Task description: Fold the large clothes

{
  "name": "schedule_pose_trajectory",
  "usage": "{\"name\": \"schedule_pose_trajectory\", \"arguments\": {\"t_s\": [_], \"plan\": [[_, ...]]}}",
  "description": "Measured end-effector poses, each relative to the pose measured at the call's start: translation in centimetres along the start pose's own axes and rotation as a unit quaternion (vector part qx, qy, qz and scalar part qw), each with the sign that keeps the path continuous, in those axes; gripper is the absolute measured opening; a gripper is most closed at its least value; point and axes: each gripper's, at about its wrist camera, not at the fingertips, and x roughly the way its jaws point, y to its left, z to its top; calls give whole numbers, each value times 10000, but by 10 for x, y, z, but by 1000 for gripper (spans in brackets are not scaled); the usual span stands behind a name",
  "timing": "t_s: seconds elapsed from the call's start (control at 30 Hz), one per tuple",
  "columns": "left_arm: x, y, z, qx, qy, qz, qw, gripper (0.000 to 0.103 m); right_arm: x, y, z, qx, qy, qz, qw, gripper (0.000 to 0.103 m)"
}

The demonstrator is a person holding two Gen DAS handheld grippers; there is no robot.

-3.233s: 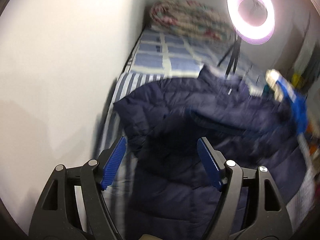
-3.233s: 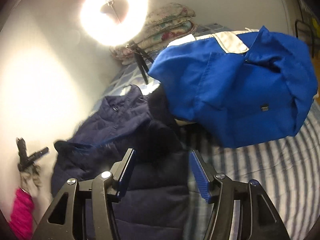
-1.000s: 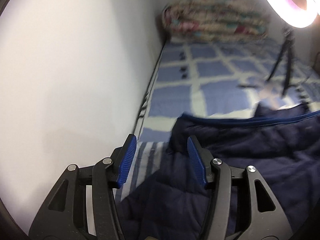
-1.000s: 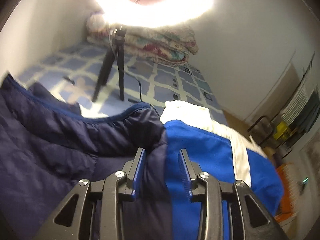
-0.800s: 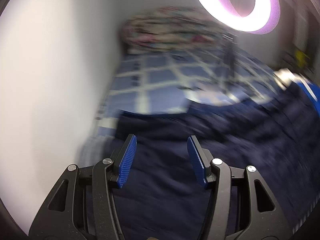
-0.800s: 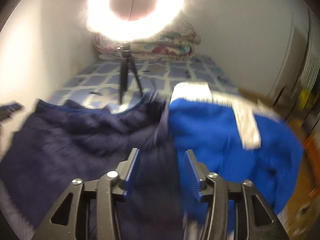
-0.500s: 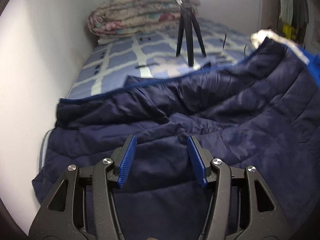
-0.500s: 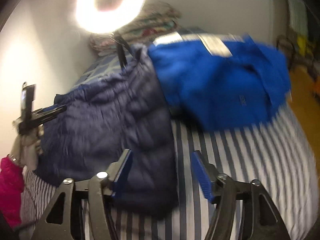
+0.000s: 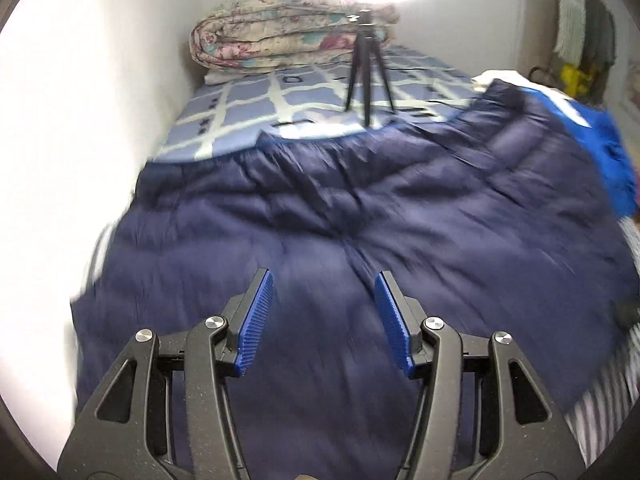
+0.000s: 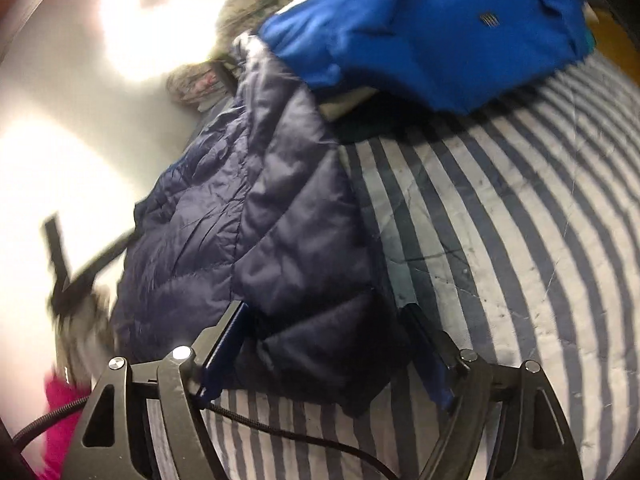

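With the navy quilted jacket (image 9: 360, 216) spread on the striped bed (image 10: 500, 240), the left gripper (image 9: 324, 320) is held unclenched above it, the right gripper (image 10: 324, 356), jaws just opened, straddles its corner ungripped, so this corner should be pinched squarely.
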Motion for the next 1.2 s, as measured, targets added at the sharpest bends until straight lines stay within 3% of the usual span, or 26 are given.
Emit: {"name": "schedule_pose_trajectory", "arguments": {"t_s": [0.1,0.2,0.3,0.37,0.43,0.53,0.6,0.67,0.77,0.87,1.0,1.2], "plan": [[-10,-15,-36,49,213,-151,9996,55,-7,-11,0,442,-87,256,9987,81],[4,-31,-62,146,454,-47,9989,55,-19,-11,-3,443,-159,67,9989,81],[13,-33,-69,39,343,54,9994,55,-23,-12,-3,327,-193,-201,9991,81],[10,-33,-65,-46,474,122,9988,55,-16,-16,-4,466,-99,-210,9986,83],[-6,-28,-61,-293,580,37,9979,51,-12,-22,-5,608,-93,-174,9980,86],[-62,-26,-62,-343,385,-83,9986,51,-7,-18,2,750,-192,-123,9969,84],[-110,-28,-68,-416,214,-233,9986,51,-5,-19,4,979,-214,62,9950,72],[-164,-29,-81,-636,102,-518,9966,51,-2,-19,5,1212,-135,314,9920,46],[-230,-41,-110,-834,-129,-733,9937,51,-10,-7,5,1137,-139,337,9928,25],[-271,-54,-141,-1153,-305,-1024,9876,51,-22,18,9,718,-245,258,9968,16],[-286,-67,-165,-1445,-339,-1244,9811,51,-36,54,17,109,-390,-93,9991,13],[-288,-55,-175,-1678,-438,-1000,9798,51,-41,108,21,-484,-570,-708,9947,10]]}}
